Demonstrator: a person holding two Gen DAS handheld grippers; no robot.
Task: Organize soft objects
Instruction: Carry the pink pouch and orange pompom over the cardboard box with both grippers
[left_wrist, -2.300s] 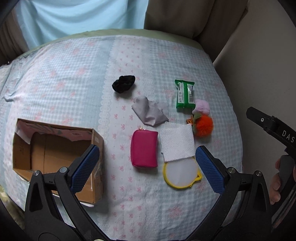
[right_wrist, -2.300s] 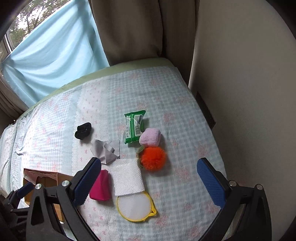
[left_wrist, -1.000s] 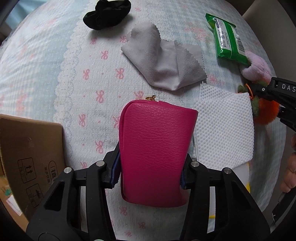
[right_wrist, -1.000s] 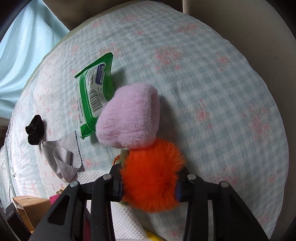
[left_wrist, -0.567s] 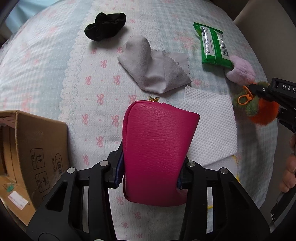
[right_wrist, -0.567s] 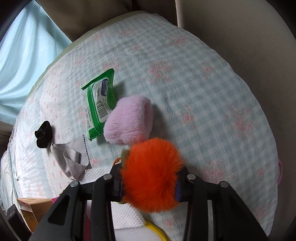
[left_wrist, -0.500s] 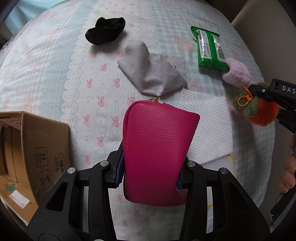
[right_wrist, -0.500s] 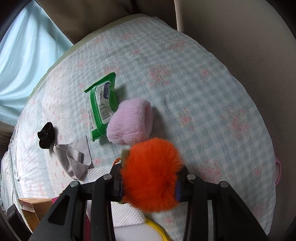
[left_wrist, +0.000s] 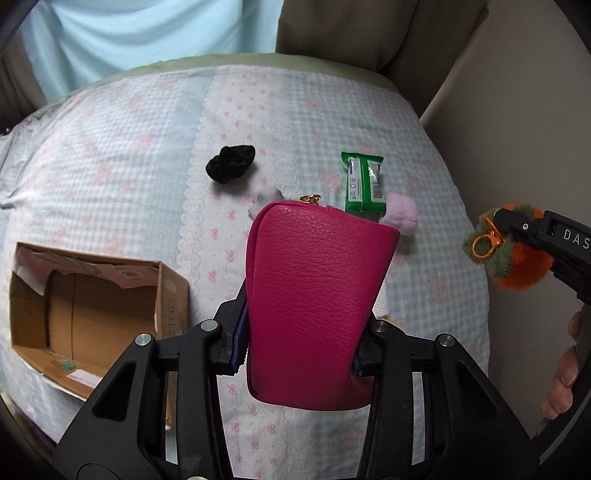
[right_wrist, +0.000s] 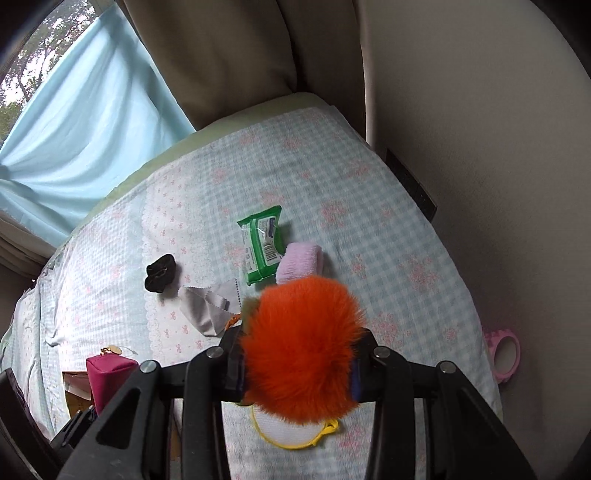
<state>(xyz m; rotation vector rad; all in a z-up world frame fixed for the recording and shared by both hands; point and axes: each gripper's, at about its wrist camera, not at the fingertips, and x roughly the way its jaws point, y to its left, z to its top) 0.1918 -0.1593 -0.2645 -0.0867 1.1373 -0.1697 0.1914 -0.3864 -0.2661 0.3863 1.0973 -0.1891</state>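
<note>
My left gripper (left_wrist: 299, 343) is shut on a pink leather pouch (left_wrist: 314, 295) and holds it above the bed. The pouch also shows in the right wrist view (right_wrist: 107, 376). My right gripper (right_wrist: 297, 369) is shut on an orange pom-pom keychain (right_wrist: 299, 343), held above the bed; it also shows in the left wrist view (left_wrist: 506, 254) at the right. An open cardboard box (left_wrist: 88, 306) lies at the left on the bed.
On the bed lie a black scrunchie (left_wrist: 231, 168), a green wipes pack (left_wrist: 361, 186), a pink fluffy item (left_wrist: 400, 218), a grey cloth (right_wrist: 210, 302) and a yellow-rimmed round mesh (right_wrist: 295, 435). A wall (right_wrist: 498, 147) runs along the right.
Both grippers have risen well above the bed with their objects. The box and more of the bed have come into the left wrist view.
</note>
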